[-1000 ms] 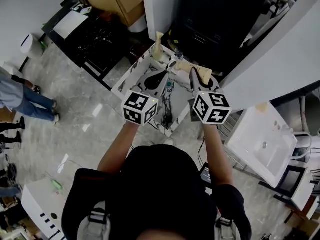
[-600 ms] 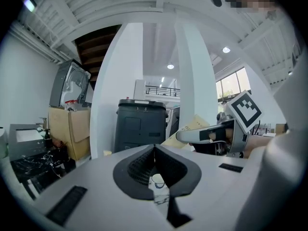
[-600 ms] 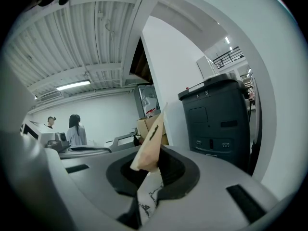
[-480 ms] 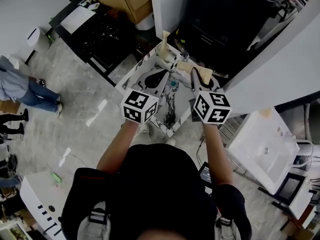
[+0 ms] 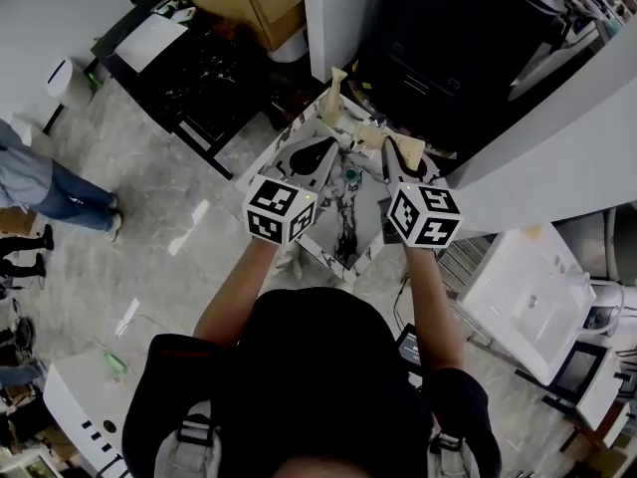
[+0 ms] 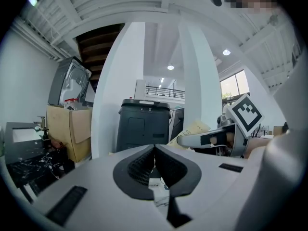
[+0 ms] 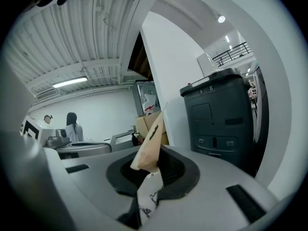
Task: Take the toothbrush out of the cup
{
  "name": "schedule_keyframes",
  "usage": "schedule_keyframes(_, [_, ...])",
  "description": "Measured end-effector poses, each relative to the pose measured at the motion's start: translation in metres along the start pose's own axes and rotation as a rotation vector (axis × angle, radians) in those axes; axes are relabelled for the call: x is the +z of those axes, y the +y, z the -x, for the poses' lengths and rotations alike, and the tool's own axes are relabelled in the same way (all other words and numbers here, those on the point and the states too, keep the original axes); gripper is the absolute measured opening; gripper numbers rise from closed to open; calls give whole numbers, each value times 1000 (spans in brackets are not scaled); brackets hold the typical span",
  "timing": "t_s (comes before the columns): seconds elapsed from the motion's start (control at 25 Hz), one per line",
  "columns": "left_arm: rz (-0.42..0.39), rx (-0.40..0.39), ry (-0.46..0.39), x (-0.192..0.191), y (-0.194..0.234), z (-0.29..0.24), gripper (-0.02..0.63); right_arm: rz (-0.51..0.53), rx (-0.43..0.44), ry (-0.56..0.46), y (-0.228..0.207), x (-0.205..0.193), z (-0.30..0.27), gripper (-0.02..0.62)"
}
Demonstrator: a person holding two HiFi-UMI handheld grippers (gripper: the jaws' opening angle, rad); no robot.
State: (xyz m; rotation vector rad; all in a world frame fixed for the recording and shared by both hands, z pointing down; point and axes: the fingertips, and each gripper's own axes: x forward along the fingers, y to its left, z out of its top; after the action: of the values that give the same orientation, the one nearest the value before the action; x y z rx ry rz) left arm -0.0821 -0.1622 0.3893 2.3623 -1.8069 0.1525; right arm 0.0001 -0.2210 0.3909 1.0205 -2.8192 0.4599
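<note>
My left claw [image 6: 154, 150] is pressed together, empty. My right claw [image 7: 153, 163] pinches a flat tan packet [image 7: 150, 141]. A small green cup [image 5: 350, 175] sits on the worktop [image 5: 366, 222] between them; I cannot make out the toothbrush.

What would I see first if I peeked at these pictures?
The black-and-white patterned cubes jump out first, in the middle of the head view, one on each tool the person holds. Next, the right tongs are clamped on a flat tan paper packet, while the left tongs beside them are shut and empty. Behind both stands a big dark grey machine.
</note>
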Motion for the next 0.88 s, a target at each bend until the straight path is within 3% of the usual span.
schedule_keyframes(0.44, [10,-87,10,5,58,-11,12,-24,-66,3,19,2,-52,57])
schedule_keyframes(0.88, [24,-147,21,-1,90,-25,12,-40,-122,16,23,-4,-80,57])
